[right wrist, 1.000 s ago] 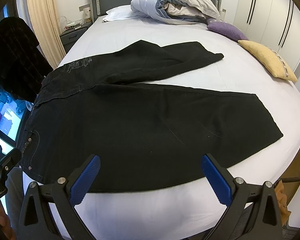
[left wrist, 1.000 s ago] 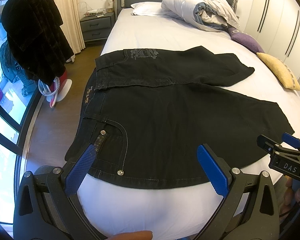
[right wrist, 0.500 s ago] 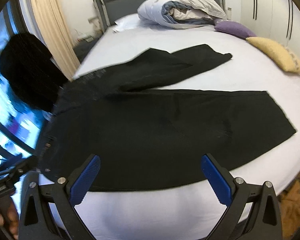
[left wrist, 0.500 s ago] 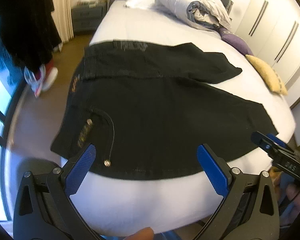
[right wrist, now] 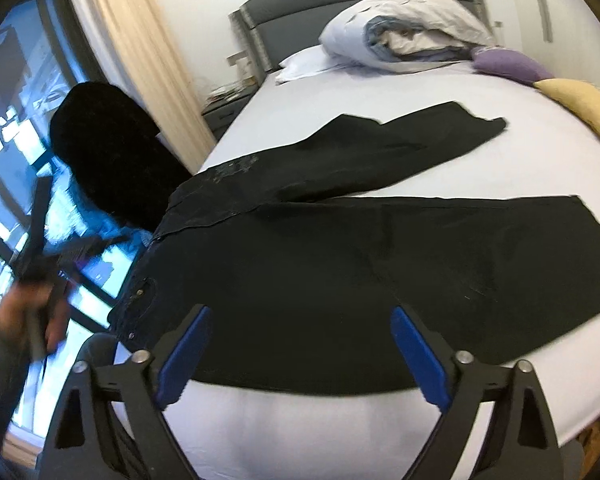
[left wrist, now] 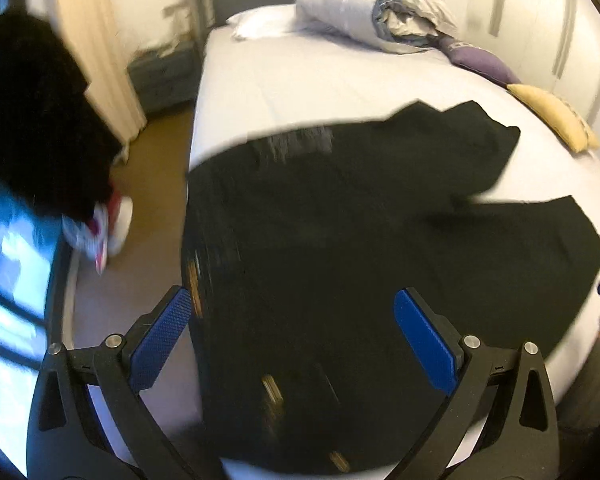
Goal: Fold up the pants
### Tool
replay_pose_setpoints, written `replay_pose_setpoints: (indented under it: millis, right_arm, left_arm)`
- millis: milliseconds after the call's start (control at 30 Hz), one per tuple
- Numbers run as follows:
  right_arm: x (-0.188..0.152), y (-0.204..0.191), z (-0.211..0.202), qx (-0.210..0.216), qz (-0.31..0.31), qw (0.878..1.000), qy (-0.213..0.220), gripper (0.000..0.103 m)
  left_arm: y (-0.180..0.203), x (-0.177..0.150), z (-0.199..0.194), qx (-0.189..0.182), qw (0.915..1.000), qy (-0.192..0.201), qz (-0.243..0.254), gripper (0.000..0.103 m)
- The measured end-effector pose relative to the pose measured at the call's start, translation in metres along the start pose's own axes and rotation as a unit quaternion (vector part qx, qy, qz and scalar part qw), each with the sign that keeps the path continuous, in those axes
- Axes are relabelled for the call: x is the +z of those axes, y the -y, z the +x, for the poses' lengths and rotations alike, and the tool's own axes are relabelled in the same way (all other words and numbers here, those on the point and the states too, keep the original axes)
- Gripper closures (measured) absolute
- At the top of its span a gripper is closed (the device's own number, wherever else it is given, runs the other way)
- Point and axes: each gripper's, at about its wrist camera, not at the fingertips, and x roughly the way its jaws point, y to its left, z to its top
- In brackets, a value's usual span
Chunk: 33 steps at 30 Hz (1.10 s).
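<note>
The black pants [right wrist: 340, 264] lay spread flat on the white bed [right wrist: 380, 92], waistband toward the bed's left edge and both legs running off to the right. The nearer leg lay straight along the front edge of the mattress; the farther leg angled away toward the yellow pillow [right wrist: 584, 104] and the purple pillow [right wrist: 508, 65], its cuff well short of them. A rolled duvet [right wrist: 404, 28] sat against the grey headboard [right wrist: 300, 4].

The right gripper [right wrist: 300, 354] hung above the front edge of the nearer leg, its blue pads [right wrist: 182, 362] standing wide apart. Its jaws had just been closing a little, yet they remained well open, with the cloth lying below and between them and neither pad pressing on it.

The left gripper [left wrist: 296, 344] hovered over the waist end of the pants [left wrist: 340, 260], in a picture smeared by motion. Its pads [left wrist: 162, 336] were also spread wide and held nothing; the left pad sat at the waistband edge by the side of the mattress, the right pad over the dark fabric. The pocket rivets showed only as blurred streaks beneath it.

In the right wrist view, a hand [right wrist: 28, 316] gripped the left tool's handle at far left, beside a dark garment [right wrist: 112, 156] hanging before the window.
</note>
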Motion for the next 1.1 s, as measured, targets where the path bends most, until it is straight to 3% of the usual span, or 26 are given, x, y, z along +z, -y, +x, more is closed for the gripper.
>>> replay_pose_setpoints:
  millis: [67,233,333,567,667,767,833,933,967,1000,1033,1067,1100]
  right_arm:
    - [0.006,0.001,0.009,0.011,-0.012,1.000,-0.009,0.015]
    - [0.014,0.005,0.028,0.045,-0.030,0.998,-0.018,0.015]
    - [0.015,0.019,0.043,0.062,-0.011,0.997,-0.032,0.015]
    - [0.025,0.043,0.079,0.083,0.013,0.995,-0.057,0.022]
    - [0.031,0.049,0.087,0.085,0.017,0.994,-0.059,0.022]
    - [0.037,0.051,0.092,0.090,0.007,0.994,-0.063,0.025]
    - [0.044,0.049,0.096,0.093,-0.009,0.993,-0.065,0.026]
    - [0.063,0.046,0.096,0.097,-0.035,0.993,-0.062,0.027]
    - [0.071,0.044,0.096,0.097,-0.048,0.992,-0.060,0.027]
    - [0.081,0.042,0.097,0.097,-0.064,0.992,-0.059,0.027]
    - [0.094,0.040,0.099,0.096,-0.088,0.990,-0.058,0.027]
    - [0.106,0.037,0.101,0.092,-0.110,0.988,-0.058,0.027]
    - [0.117,0.034,0.105,0.088,-0.133,0.985,-0.059,0.027]
  left_arm:
    - [-0.011,0.039,0.026,-0.013,0.9994,0.000,0.033,0.000]
    - [-0.034,0.122,0.114,-0.043,0.9909,-0.044,0.120,0.000]
    - [-0.043,0.153,0.164,-0.036,0.9844,-0.065,0.160,0.000]
    - [-0.048,0.186,0.240,-0.074,0.9721,-0.104,0.197,0.000]
    - [-0.047,0.192,0.265,-0.112,0.9638,-0.134,0.201,0.002]
    - [-0.049,0.189,0.292,-0.112,0.9566,-0.171,0.208,0.002]
    - [-0.053,0.189,0.299,-0.120,0.9582,-0.173,0.193,0.005]
    - [-0.058,0.191,0.302,-0.138,0.9599,-0.173,0.172,0.025]
    - [-0.059,0.193,0.302,-0.138,0.9606,-0.172,0.169,0.036]
    - [-0.060,0.196,0.302,-0.140,0.9612,-0.172,0.164,0.054]
    - [-0.062,0.199,0.301,-0.143,0.9621,-0.174,0.155,0.061]
    - [-0.062,0.201,0.300,-0.146,0.9630,-0.172,0.147,0.081]
    - [-0.063,0.204,0.299,-0.148,0.9638,-0.170,0.142,0.085]
